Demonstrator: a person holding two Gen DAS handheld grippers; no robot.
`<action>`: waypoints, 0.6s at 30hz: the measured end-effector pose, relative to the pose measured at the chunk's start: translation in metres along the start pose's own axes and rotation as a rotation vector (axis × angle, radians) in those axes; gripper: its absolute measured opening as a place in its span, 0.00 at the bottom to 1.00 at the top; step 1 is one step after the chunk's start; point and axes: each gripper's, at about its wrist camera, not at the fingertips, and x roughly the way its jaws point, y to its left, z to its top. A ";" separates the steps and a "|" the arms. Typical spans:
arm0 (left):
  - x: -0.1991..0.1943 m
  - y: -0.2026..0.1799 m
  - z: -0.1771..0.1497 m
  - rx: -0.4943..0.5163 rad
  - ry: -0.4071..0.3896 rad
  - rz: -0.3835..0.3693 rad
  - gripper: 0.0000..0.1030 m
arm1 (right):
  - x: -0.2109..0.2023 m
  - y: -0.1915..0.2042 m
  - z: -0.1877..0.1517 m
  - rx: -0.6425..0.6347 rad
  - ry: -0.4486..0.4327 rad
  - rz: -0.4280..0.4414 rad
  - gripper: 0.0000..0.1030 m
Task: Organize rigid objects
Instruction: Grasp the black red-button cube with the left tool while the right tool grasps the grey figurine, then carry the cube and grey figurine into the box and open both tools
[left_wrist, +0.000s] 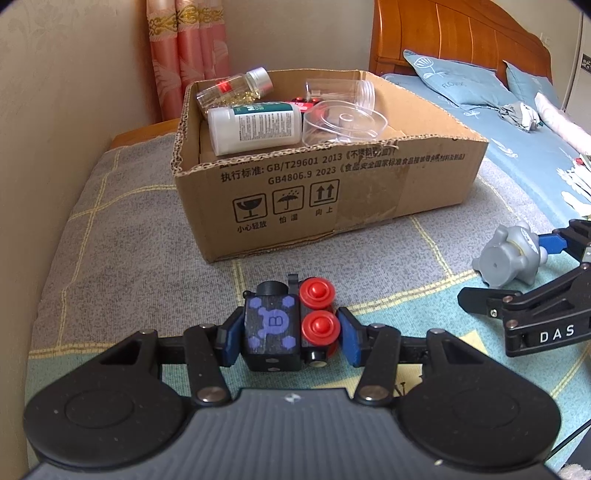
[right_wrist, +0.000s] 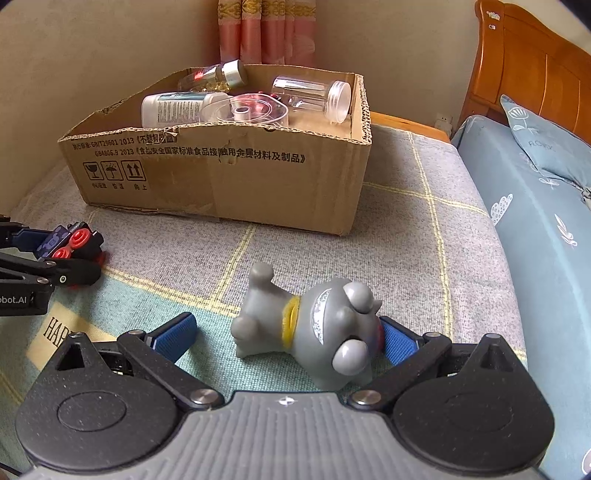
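My left gripper (left_wrist: 290, 332) is shut on a black toy block with a purple "B" print and red round wheels (left_wrist: 273, 325), its blue pads pressing both sides, just above the checked blanket. The same toy (right_wrist: 70, 240) shows at the left edge of the right wrist view. A grey cartoon figurine with a yellow collar (right_wrist: 314, 325) lies on its side on the blanket between the wide-spread fingers of my right gripper (right_wrist: 284, 325), which is open. The right pad sits against its head; the left pad stands well apart. The figurine (left_wrist: 506, 258) also shows in the left wrist view.
A low cardboard box (left_wrist: 295, 195) stands behind both grippers on the blanket (left_wrist: 129, 240), holding a white bottle (left_wrist: 255, 125), a small silver-capped bottle (left_wrist: 236, 88) and clear plastic jars (left_wrist: 343, 118). To the right lies a bed with blue sheets (right_wrist: 535, 221); walls close in at the left and behind.
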 end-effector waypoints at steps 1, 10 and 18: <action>0.000 0.000 0.000 -0.001 0.000 0.002 0.51 | 0.000 0.000 0.000 -0.001 0.001 0.001 1.00; 0.001 -0.001 0.002 0.010 0.009 0.030 0.62 | -0.005 -0.006 0.002 0.012 -0.001 -0.011 0.87; 0.000 -0.002 0.004 0.005 0.026 0.028 0.62 | -0.009 -0.008 0.002 -0.004 0.011 -0.011 0.77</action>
